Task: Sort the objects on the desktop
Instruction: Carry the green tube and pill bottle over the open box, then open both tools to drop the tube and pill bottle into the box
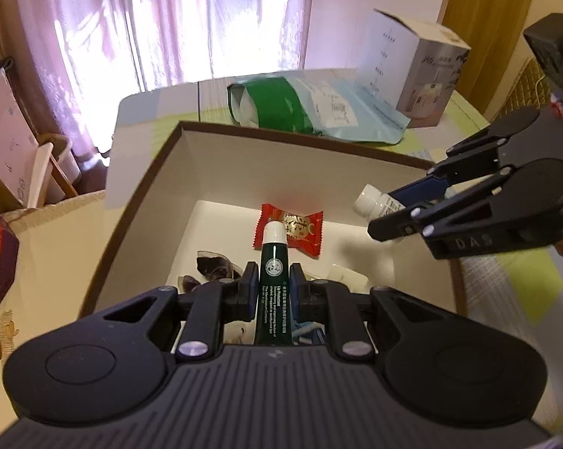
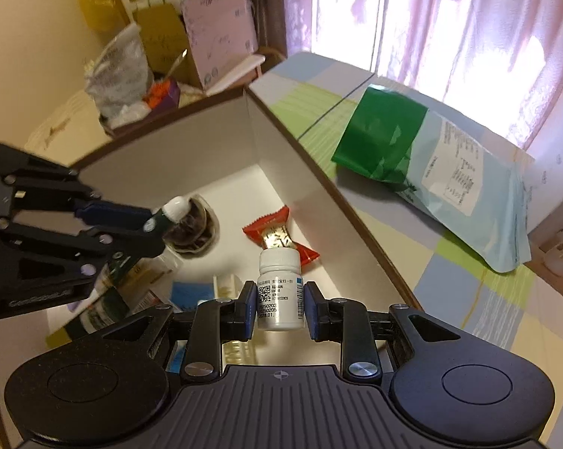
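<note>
Left wrist view: left gripper [image 1: 274, 284] pinching dark green tube with white cap [image 1: 273, 273], hanging over open white cardboard box with brown rim [image 1: 139, 202]; red foil-wrapped candy [image 1: 296, 234] lying on box floor beyond cap.

Right wrist view: right gripper [image 2: 279, 305] clamping small white plastic pill bottle [image 2: 280, 292] above same box; green-and-pale-blue pouch [image 2: 442, 176] lying on checked tablecloth [image 2: 464, 280] outside.

Daylight admitted through pink curtains [image 1: 161, 18], blown out to white glare at the centre; surfaces below the curtains evenly lit; soft shadows cast inside the white-lined box [image 1: 281, 172] beneath the curtains; slight motion blur throughout; fisheye bending and dark vignette noted at corners
</note>
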Action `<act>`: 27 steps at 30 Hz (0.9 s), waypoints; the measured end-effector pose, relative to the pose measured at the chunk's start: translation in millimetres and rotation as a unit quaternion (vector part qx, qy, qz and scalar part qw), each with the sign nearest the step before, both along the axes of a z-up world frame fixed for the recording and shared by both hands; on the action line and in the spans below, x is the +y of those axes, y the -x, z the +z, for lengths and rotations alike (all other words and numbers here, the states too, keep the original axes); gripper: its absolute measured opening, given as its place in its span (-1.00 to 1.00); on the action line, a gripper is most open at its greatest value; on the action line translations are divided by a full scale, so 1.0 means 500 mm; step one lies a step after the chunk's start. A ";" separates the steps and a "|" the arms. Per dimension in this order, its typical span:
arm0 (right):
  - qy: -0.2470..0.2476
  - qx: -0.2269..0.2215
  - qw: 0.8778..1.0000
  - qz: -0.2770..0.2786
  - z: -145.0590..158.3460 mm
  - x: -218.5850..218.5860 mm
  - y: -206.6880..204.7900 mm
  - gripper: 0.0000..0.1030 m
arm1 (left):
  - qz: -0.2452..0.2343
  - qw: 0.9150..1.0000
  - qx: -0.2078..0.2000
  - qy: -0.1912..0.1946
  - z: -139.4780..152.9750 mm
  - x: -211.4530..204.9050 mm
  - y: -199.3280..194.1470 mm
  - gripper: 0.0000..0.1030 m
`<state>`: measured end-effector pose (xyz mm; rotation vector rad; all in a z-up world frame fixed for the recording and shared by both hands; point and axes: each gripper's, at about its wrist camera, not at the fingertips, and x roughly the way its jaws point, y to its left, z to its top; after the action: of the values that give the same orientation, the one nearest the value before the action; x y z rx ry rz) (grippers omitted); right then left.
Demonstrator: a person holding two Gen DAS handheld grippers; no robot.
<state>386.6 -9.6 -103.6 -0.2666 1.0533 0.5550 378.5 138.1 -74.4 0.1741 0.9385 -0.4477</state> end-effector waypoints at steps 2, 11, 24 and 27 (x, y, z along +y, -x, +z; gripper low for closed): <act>0.022 0.001 1.000 0.013 -0.014 0.011 -0.002 -0.43 | -0.003 1.000 0.010 0.000 -0.018 -0.002 -0.016 -0.75; 0.083 0.022 0.995 0.040 -0.063 0.035 -0.025 -0.43 | -0.003 0.999 0.043 -0.003 -0.080 -0.009 -0.066 -0.75; 0.104 0.051 0.993 0.038 -0.100 0.042 -0.054 -0.43 | 0.009 0.997 0.078 -0.021 -0.138 -0.017 -0.113 -0.75; 0.113 0.059 0.991 0.045 -0.106 0.047 -0.052 -0.42 | 0.011 0.996 0.085 -0.025 -0.149 -0.020 -0.118 -0.69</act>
<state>412.9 13.8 -156.7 -0.4879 1.2261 0.5368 437.3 128.3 -148.6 0.1725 1.1188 -0.4237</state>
